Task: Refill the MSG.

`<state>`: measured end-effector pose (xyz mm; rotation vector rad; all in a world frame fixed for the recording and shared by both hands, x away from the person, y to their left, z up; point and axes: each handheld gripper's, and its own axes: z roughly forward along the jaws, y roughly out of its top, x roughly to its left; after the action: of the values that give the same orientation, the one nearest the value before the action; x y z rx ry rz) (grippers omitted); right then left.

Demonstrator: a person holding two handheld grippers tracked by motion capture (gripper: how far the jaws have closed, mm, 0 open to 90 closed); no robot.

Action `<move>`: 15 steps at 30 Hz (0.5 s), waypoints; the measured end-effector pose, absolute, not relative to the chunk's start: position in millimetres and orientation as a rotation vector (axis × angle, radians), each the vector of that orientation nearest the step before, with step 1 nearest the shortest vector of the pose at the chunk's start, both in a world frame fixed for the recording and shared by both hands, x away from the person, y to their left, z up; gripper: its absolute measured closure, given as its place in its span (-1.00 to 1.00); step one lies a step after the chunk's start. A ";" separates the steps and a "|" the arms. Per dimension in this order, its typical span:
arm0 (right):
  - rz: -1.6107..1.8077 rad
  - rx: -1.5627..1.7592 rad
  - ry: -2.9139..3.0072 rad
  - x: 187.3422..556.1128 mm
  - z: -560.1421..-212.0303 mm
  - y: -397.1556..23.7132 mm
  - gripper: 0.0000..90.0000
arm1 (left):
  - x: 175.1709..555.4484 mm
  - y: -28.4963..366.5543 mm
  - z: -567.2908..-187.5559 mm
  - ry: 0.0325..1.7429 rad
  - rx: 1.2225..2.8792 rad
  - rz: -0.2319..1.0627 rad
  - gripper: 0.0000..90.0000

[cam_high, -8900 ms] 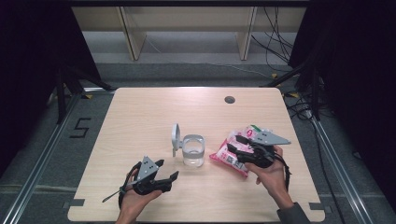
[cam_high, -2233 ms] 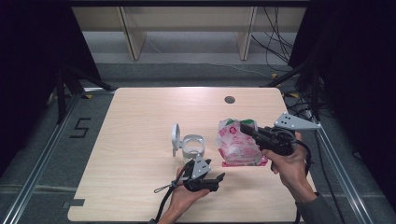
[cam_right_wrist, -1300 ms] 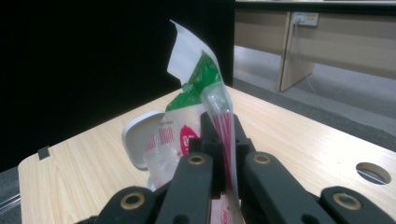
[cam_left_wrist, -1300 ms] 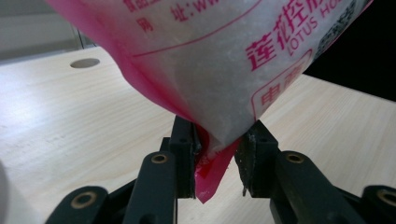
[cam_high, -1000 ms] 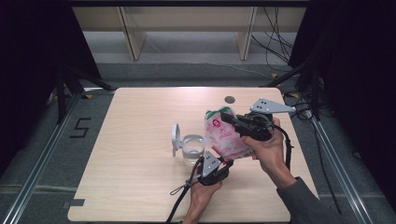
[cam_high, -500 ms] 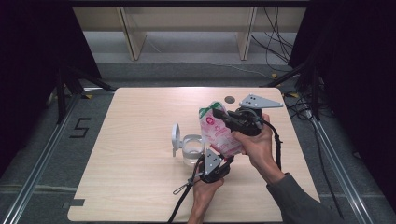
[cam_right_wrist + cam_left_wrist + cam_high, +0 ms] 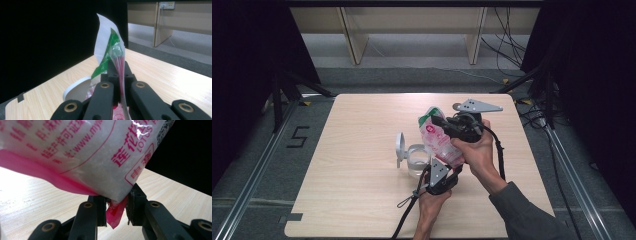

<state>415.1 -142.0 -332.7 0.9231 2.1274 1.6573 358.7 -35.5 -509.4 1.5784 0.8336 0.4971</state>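
Two grippers sharing one pink-and-white plastic pouch of white granules (image 7: pixel 439 142), lifted off the table and tilted over the clear glass jar (image 7: pixel 415 159) with its hinged lid open. Right gripper (image 7: pixel 443 123) clamping the green-printed top edge flat between closed jaws, likely steadying the mouth. Left gripper (image 7: pixel 447 172) pinching the pink bottom corner seam (image 7: pixel 114 216), seemingly raising it for pouring. Beneath, pale wooden table (image 7: pixel 352 200).
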 end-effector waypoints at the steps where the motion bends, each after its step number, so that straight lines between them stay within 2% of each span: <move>1: 1.648 0.942 2.144 415.1 -332.9 -140.2 1.00 | 358.6 -35.4 -509.6 0.836 1.582 0.492 0.61; 15: 1.605 0.918 2.208 418.9 -342.7 -116.9 1.00 | 360.2 -33.6 -512.1 0.819 1.594 0.468 0.61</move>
<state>418.9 -116.9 -342.7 0.9178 2.2076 1.6048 360.2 -33.6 -512.1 1.5944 0.8194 0.4677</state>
